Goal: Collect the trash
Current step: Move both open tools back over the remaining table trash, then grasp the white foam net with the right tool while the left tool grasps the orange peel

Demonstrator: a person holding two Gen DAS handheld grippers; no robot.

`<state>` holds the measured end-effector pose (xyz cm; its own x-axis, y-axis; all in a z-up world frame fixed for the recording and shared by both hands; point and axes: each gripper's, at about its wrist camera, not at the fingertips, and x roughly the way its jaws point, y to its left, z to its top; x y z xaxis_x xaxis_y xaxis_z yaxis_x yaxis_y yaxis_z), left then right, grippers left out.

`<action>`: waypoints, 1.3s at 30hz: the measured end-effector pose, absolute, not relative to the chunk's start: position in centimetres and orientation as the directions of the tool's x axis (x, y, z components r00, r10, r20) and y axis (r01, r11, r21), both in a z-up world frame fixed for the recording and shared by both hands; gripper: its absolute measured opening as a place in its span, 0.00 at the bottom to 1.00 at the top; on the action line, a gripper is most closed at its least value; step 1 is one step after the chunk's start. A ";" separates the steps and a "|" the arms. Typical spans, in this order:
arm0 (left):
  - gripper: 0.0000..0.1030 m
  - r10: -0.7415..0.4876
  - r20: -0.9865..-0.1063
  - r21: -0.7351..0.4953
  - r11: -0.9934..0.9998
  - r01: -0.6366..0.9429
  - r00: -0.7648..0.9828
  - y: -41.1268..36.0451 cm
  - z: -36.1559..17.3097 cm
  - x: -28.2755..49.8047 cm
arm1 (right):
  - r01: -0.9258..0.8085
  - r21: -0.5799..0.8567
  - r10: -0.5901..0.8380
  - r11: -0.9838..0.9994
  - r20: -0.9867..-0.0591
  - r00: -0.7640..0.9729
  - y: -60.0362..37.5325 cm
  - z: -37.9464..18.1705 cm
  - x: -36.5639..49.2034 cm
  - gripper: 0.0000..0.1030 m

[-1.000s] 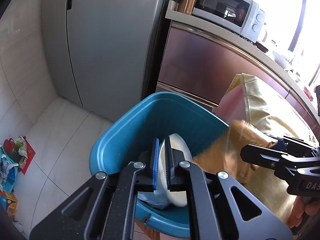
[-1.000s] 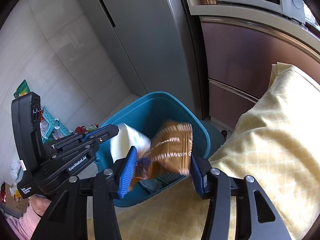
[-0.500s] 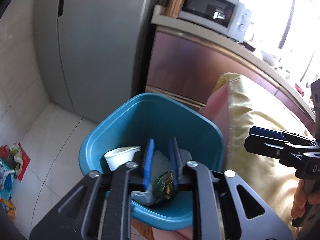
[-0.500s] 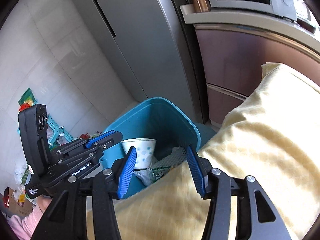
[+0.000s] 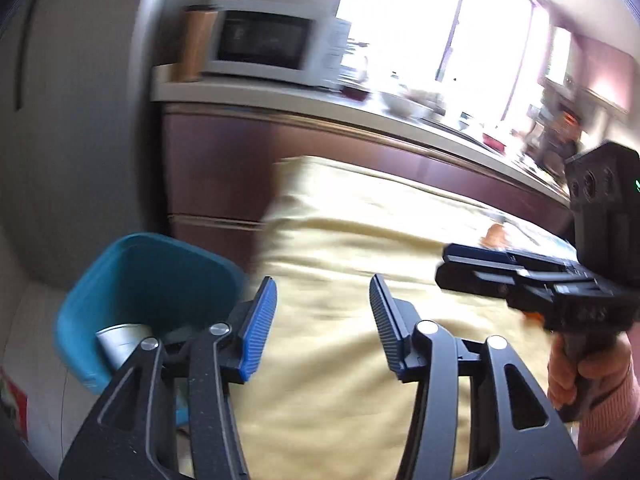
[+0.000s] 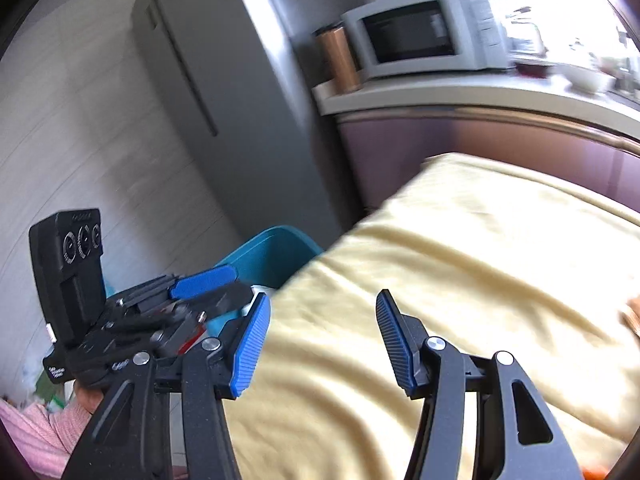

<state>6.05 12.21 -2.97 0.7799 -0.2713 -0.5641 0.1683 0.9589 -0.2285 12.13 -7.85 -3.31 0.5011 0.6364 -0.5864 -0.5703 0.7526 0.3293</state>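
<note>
Bin [image 5: 132,280] abuts cloth [image 5: 360,260] edge; left gripper [image 5: 323,320], right gripper [image 6: 322,332] open, empty.

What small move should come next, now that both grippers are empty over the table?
Probably carry the right gripper further along the yellow tablecloth toward the orange scrap at the frame's right edge. Both it and the left gripper, whose jaws have just been opening, hold nothing, and the blue bin already holds a cup. Blur leaves the scrap unidentifiable.

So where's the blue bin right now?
The blue bin sits on the floor at lower left in the left wrist view, between the grey fridge and the yellow cloth.
</note>
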 end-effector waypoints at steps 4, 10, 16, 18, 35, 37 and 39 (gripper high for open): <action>0.49 -0.377 -0.568 -0.220 0.926 0.306 0.732 6.7 -3.0 6.3 | -0.471 0.317 0.561 0.823 -0.578 0.593 -13.7 -2.9 11.2 0.51; 0.49 -0.490 -0.585 -0.194 0.858 0.475 0.646 -1.2 -3.4 6.5 | -0.312 0.321 0.446 0.894 -0.574 0.687 -22.0 -3.1 10.2 0.51; 0.51 -0.547 -0.618 -0.159 0.791 0.591 0.565 -7.6 -4.2 6.8 | -0.171 0.360 0.362 0.917 -0.573 0.735 -28.7 -4.3 9.8 0.51; 0.52 -0.560 -0.627 -0.152 0.770 0.619 0.542 -9.0 -4.3 7.1 | -0.131 0.375 0.342 0.918 -0.576 0.743 -30.5 -4.9 9.8 0.52; 0.57 -0.560 -0.701 -0.078 0.675 0.733 0.441 -15.6 -5.7 8.5 | 0.048 0.589 0.363 0.807 -0.558 0.746 -39.4 -8.6 14.1 0.55; 0.57 -0.566 -0.709 -0.087 0.662 0.745 0.420 -15.8 -6.0 8.7 | 0.053 0.613 0.378 0.788 -0.550 0.745 -39.7 -8.8 14.8 0.55; 0.55 -0.571 -0.718 -0.099 0.650 0.754 0.398 -16.1 -6.2 9.0 | 0.062 0.638 0.389 0.768 -0.541 0.745 -40.0 -9.1 15.3 0.56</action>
